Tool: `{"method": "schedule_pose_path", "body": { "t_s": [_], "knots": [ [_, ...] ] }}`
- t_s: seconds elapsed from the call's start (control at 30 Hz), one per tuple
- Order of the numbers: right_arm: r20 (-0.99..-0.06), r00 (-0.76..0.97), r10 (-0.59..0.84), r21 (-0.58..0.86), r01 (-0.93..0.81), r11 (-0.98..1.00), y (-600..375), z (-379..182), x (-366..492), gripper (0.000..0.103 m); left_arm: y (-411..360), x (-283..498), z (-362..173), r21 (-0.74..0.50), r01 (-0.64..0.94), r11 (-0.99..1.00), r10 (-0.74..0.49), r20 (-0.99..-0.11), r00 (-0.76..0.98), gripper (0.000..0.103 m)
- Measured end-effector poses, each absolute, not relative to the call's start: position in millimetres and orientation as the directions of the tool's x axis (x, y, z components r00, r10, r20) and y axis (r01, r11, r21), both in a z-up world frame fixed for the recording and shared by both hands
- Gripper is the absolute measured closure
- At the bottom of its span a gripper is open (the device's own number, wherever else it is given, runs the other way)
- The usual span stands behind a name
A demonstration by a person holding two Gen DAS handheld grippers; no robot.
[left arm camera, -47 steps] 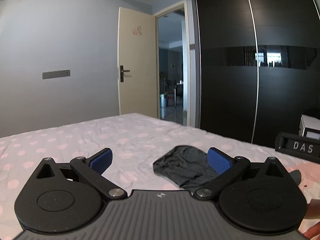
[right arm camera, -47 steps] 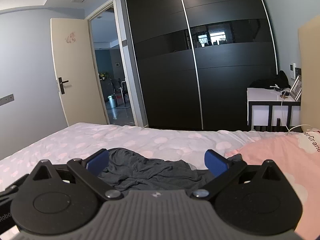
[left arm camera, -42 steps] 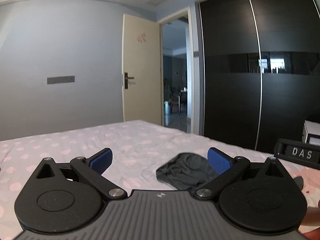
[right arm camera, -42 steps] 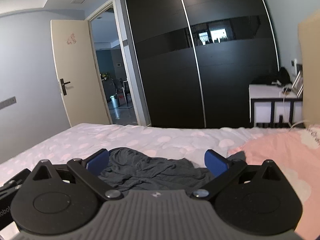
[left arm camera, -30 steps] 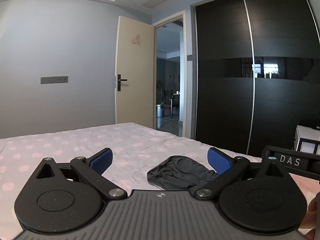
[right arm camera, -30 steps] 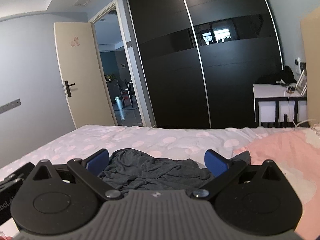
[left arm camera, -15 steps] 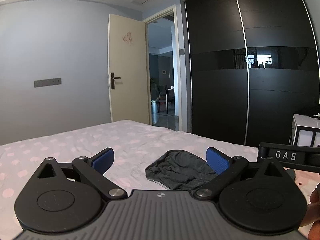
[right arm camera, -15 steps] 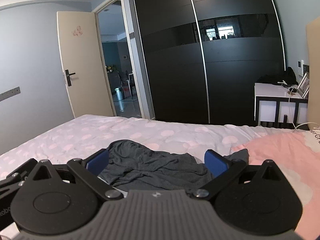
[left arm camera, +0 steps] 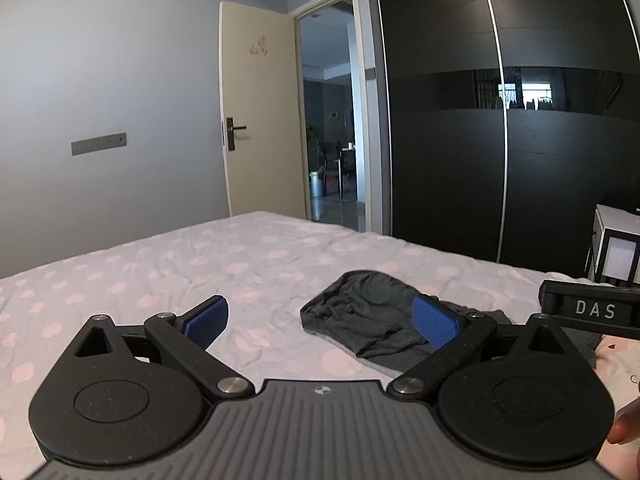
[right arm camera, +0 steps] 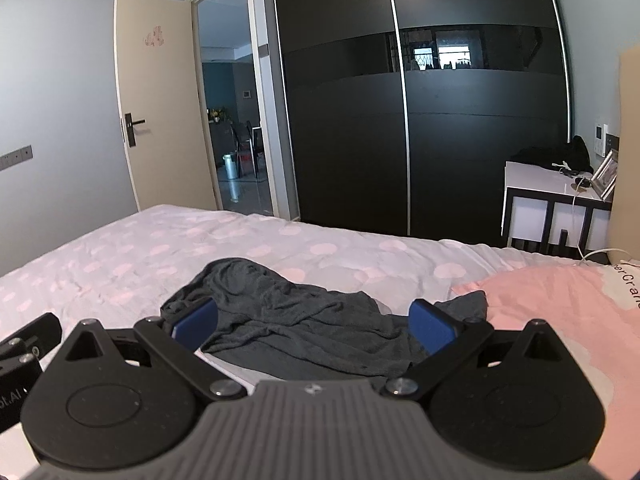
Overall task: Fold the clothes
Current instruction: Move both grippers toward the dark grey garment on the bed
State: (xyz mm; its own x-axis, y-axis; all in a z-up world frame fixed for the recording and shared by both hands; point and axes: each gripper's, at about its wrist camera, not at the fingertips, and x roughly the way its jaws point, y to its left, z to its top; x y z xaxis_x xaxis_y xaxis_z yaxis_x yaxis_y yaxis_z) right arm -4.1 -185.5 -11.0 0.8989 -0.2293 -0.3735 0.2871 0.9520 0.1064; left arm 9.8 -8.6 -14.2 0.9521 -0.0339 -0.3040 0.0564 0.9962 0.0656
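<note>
A crumpled dark grey garment lies on the bed with the pink-dotted white sheet. In the left wrist view the same garment sits ahead and to the right. My left gripper is open and empty, hovering above the sheet just left of the cloth. My right gripper is open and empty, held low over the near edge of the garment. The right gripper's black body with the letters DAS shows at the right edge of the left wrist view.
A pink pillow lies on the right of the bed. Behind stand a black sliding wardrobe, an open cream door and a white bedside table. A fingertip shows at the lower right.
Both grippers have drifted slightly closer to the garment, which looks larger now. Both stay open and the cloth has not moved.
</note>
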Motion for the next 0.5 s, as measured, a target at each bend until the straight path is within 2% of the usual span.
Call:
{"method": "schedule_pose_path", "body": {
  "t_s": [0.5],
  "knots": [
    [-0.452,0.861,-0.234,0.087,0.303,0.949,-204,-29,7,0.000,-15,21,-28,0.089,0.052,0.995,-0.014,-0.384,0.923,0.000]
  ]
}}
